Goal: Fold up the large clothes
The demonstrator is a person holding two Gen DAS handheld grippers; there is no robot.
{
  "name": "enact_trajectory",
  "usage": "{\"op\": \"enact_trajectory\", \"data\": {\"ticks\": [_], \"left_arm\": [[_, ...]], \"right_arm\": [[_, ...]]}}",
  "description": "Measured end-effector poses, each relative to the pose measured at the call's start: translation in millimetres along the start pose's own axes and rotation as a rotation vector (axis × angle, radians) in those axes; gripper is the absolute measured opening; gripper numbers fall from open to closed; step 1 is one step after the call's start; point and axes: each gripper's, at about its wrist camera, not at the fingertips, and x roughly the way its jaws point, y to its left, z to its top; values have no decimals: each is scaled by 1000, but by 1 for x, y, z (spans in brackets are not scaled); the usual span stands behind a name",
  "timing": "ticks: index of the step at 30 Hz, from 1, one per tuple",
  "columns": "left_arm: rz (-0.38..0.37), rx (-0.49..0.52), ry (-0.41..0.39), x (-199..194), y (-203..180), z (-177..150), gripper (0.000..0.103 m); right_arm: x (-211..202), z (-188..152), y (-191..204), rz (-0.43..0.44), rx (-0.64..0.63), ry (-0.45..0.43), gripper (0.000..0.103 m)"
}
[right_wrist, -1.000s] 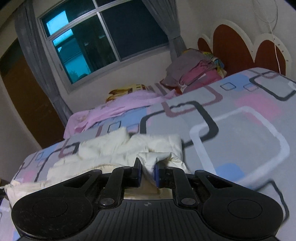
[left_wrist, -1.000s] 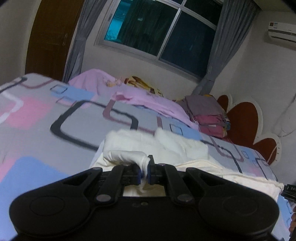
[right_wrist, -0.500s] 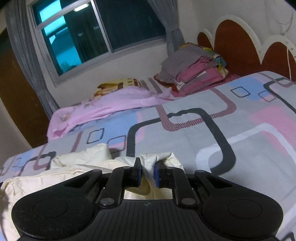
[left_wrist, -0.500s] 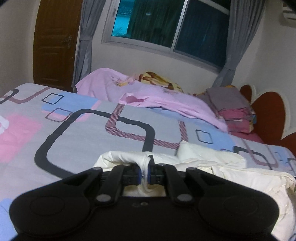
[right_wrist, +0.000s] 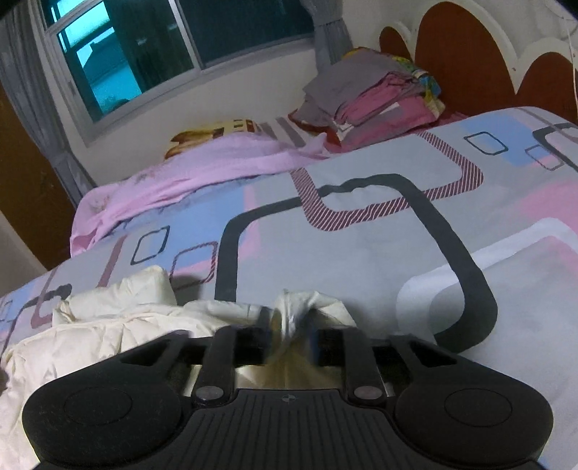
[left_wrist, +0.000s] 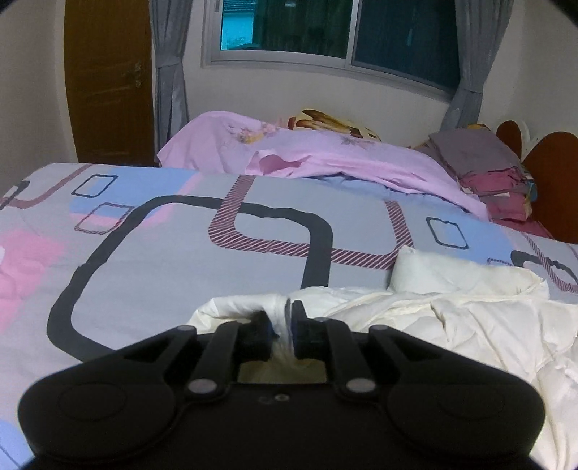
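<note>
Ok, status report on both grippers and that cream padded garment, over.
Left gripper just easing open, cream padded garment fold between its jaws. Right gripper opening, cloth still between. Garment down on patterned bedspread. Nothing in the way.

- One cream quilted garment (left_wrist: pixel 451 318)
- One bed (left_wrist: pixel 180 260)
- One pink sheet (left_wrist: pixel 325 159)
- One stack of folded cloths (left_wrist: pixel 487 170), upper right
- One window (left_wrist: pixel 325 32)
- One door (left_wrist: pixel 108 79)
- Two grippers: left gripper (left_wrist: pixel 281 325), right gripper (right_wrist: pixel 289 334)

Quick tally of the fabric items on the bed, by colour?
Cream garment: 1
Pink-lilac sheet: 1
Yellow printed pillow: 1
Grey and maroon folded stack: 1
Total: 4
</note>
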Motion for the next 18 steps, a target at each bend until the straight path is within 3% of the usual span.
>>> {"op": "enact_trajectory", "data": {"ticks": [1,2,4,5,6,8,13,17,18], "left_arm": [[-12,-14,3,-2,2,2,15],[-34,-32,6,-5,6,5,27],[-86,-78,-9,-17,16,9,63],[-80,-83,-49,-27,19,10,93],[-66,-77,-96,-35,21,9,100],[-82,-31,-140,-49,24,9,100],[-53,91,-68,-36,26,-1,98],[-5,51,-20,-8,34,-4,97],[-5,27,-5,-2,37,-4,91]], "right_arm": [[-3,2,0,-5,-2,-19,60],[-8,3,-1,-15,-12,-47,80],[-16,7,-1,15,-28,-75,86],[-18,8,-2,33,-33,-77,86],[-21,9,-3,47,-34,-83,86],[-25,11,-6,80,-36,-87,86],[-13,11,-8,119,-55,-41,86],[6,6,-8,140,-65,23,86],[9,5,-7,147,-77,38,86]]}}
